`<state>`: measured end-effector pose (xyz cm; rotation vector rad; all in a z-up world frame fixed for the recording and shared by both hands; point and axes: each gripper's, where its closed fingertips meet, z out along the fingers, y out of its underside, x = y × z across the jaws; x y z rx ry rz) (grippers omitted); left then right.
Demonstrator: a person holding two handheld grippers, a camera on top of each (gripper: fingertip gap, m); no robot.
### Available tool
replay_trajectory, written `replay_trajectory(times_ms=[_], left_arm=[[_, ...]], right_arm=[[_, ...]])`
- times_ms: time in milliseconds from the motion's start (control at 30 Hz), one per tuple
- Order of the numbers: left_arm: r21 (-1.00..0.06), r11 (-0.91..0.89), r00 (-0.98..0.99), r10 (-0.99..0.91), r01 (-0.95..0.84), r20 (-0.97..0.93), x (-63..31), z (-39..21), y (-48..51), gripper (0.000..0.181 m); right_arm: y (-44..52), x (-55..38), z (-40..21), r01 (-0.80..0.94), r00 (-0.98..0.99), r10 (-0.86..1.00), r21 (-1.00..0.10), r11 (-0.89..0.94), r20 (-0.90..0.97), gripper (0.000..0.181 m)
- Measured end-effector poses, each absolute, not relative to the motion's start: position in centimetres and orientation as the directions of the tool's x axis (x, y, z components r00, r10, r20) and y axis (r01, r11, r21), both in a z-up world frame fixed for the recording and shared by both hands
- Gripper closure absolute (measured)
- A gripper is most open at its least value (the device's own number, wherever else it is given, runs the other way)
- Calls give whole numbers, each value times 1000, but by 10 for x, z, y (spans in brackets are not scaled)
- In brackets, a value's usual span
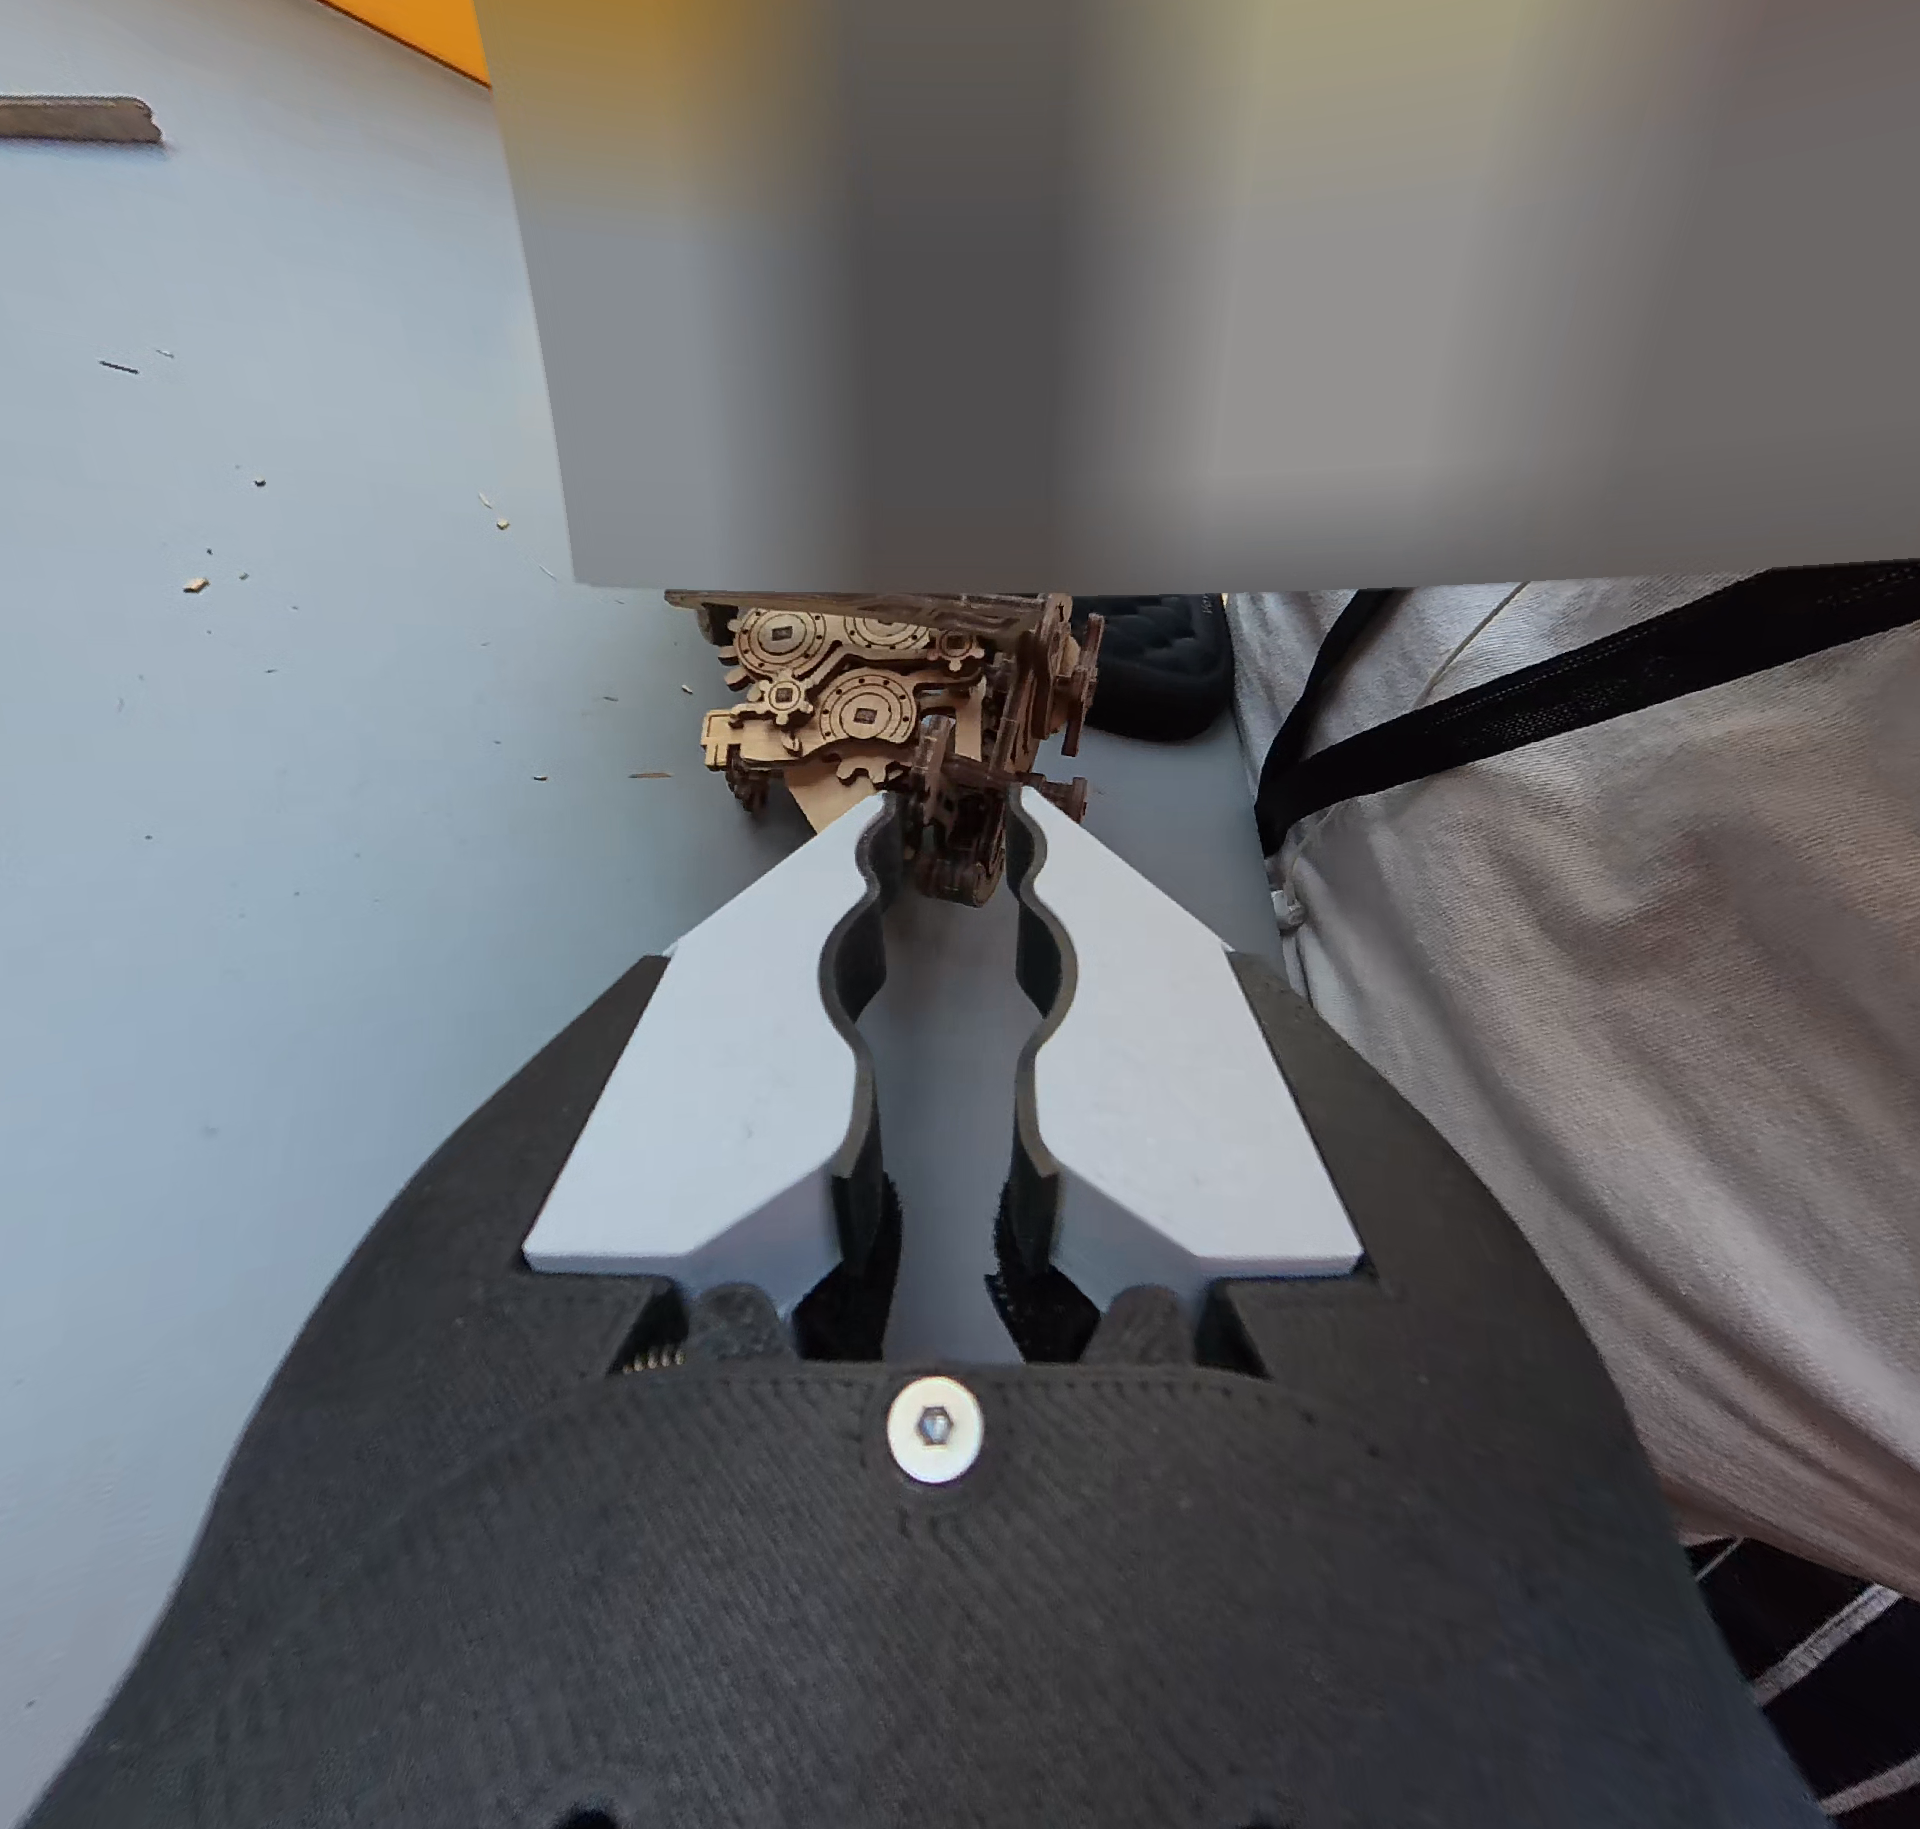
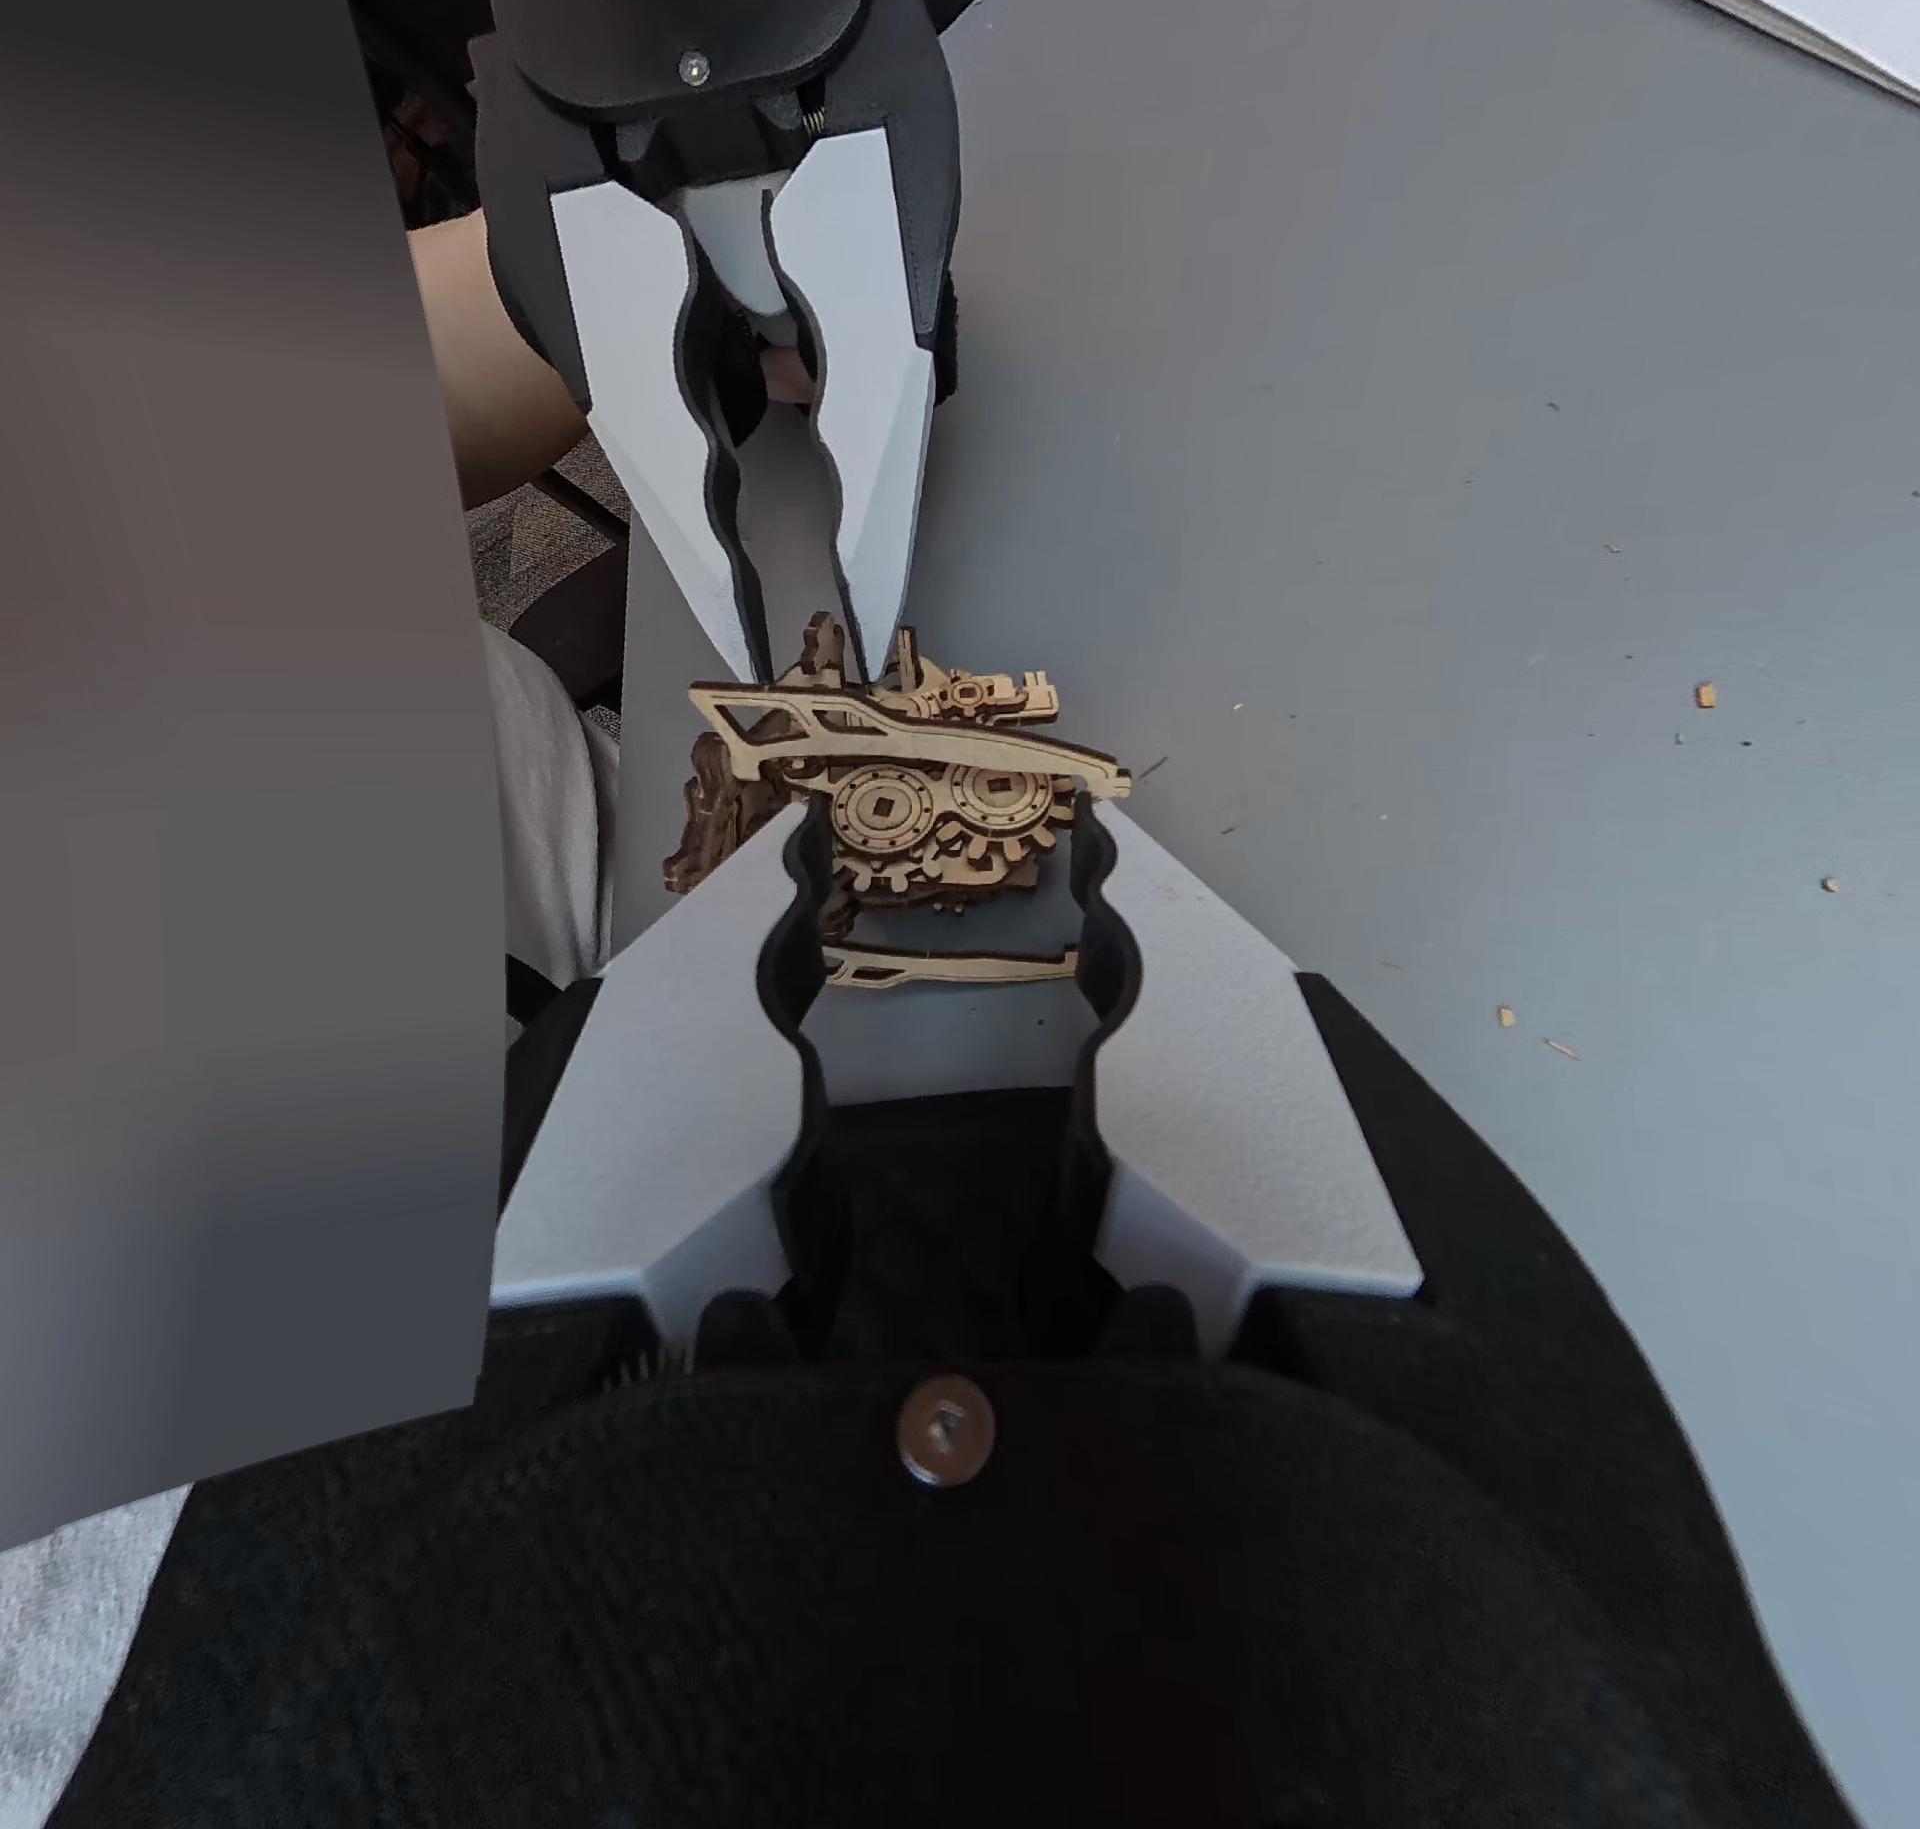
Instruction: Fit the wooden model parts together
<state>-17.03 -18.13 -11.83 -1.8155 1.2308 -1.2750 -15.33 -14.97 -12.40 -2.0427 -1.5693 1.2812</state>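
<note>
Grey table (image 2: 1455, 429) with wood crumbs; both grippers' fingers clamped on wooden model (image 2: 914, 813).

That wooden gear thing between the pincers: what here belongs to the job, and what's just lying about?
Part of the job:
- wooden model, gears and car-shaped side panel
- left gripper, gripping its far end
- right gripper, jaws around its near side

Lying about:
- wood crumbs on the grey table
- flat strip
- black padded item

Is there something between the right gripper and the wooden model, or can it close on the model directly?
Nothing visible stands between them. The right gripper already has its fingers on either side of the wooden model, and the left gripper grips it from the far side.
</note>
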Motion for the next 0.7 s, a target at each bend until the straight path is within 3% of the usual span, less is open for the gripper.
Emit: replay_trajectory(times_ms=[700], left_arm=[[-851, -391, 192, -919, -351, 344, -168, -122, -182, 165]], right_arm=[[-151, -152, -124, 652, 80, 895, -656, -380, -439, 135]])
